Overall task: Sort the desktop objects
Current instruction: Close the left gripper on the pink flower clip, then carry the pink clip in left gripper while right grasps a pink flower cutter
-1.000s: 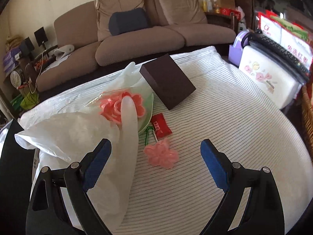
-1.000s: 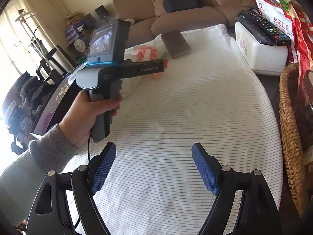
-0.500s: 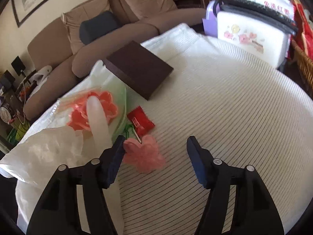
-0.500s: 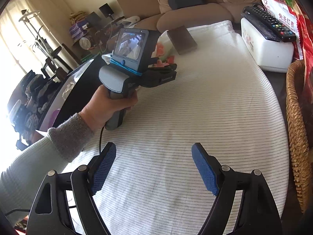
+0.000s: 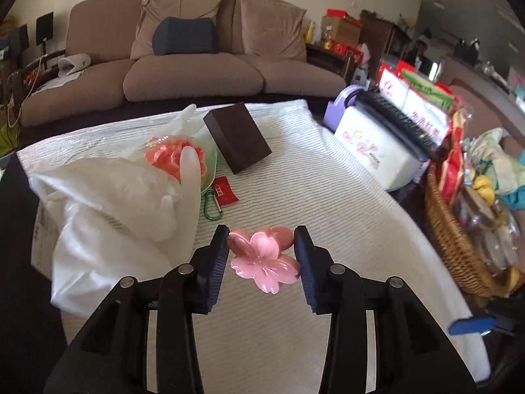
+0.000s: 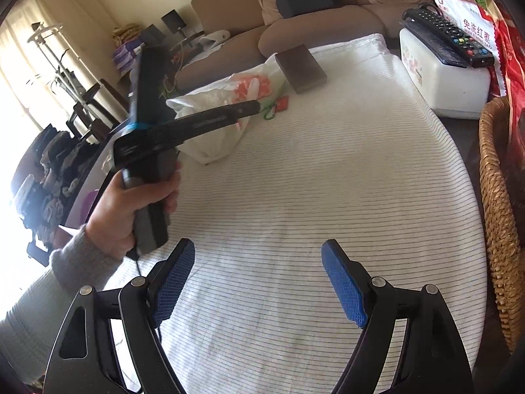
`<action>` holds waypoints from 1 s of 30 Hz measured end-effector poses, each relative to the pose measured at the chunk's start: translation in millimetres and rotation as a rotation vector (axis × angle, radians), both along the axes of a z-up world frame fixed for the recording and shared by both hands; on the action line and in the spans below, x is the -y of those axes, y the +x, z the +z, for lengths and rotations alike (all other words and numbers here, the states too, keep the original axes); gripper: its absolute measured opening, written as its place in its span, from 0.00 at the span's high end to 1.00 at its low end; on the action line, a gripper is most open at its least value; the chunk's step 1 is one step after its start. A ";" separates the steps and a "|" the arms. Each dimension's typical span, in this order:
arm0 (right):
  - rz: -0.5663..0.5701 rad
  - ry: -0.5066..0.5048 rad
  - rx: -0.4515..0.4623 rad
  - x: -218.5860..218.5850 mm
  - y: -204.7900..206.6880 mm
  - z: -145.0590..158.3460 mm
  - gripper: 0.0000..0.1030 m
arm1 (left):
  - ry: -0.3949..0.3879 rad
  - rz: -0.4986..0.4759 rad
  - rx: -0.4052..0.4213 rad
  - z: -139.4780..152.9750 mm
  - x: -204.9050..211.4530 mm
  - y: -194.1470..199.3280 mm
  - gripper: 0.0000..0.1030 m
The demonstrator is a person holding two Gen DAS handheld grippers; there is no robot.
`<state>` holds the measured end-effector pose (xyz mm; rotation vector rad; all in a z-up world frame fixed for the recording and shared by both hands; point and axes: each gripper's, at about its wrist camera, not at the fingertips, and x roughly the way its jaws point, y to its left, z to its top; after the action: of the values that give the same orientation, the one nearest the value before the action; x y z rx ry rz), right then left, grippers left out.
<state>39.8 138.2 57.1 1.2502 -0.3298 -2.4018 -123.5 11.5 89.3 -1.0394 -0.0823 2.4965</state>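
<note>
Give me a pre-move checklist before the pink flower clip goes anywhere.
1. Left claw shut on the pink flower clip: ok, both pads touch it.
2. Clip clear of the striped tablecloth: ok, it appears lifted.
3. Grip secure: cannot tell; the pads hold only the petal edges.
4. Green carabiner and red packet left on the cloth: ok.
5. Right claw free: ok, open and empty.
6. Drop-off spot for the clip: cannot tell.
</note>
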 end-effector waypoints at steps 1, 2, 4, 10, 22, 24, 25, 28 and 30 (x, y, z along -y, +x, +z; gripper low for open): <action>-0.004 0.004 -0.008 0.3 -0.2 1.0 0.20 | 0.038 0.006 0.002 8.1 9.3 14.9 0.63; -0.009 0.008 -0.015 0.9 -0.7 1.8 0.20 | 0.061 0.015 0.003 15.5 17.8 29.1 0.63; -0.017 0.011 -0.032 4.4 -4.6 4.6 0.20 | 0.068 0.031 -0.005 29.5 33.1 57.2 0.63; -0.027 -0.051 -0.083 17.9 -63.3 29.1 0.20 | 0.077 0.078 -0.008 60.5 69.3 101.0 0.63; 0.061 0.133 -0.105 90.2 -264.4 24.2 0.21 | 0.096 0.117 0.012 80.1 120.0 94.3 0.63; 0.060 0.121 -0.063 96.0 -288.0 6.6 0.21 | 0.119 0.114 0.025 79.4 125.9 90.9 0.63; 0.061 0.115 -0.048 99.5 -296.7 -2.1 0.21 | 0.129 0.117 0.030 79.1 128.1 90.4 0.63; 0.091 0.132 -0.035 112.3 -309.8 -22.6 0.28 | 0.133 0.124 0.033 76.7 135.3 87.3 0.63; 0.107 0.142 -0.036 118.5 -313.7 -31.8 0.28 | 0.152 0.128 0.045 74.7 140.1 84.9 0.63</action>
<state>-273.8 19.7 25.4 1.2503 -0.0798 -2.3869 -38.5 -128.6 164.0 -1.0567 -0.3563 2.5338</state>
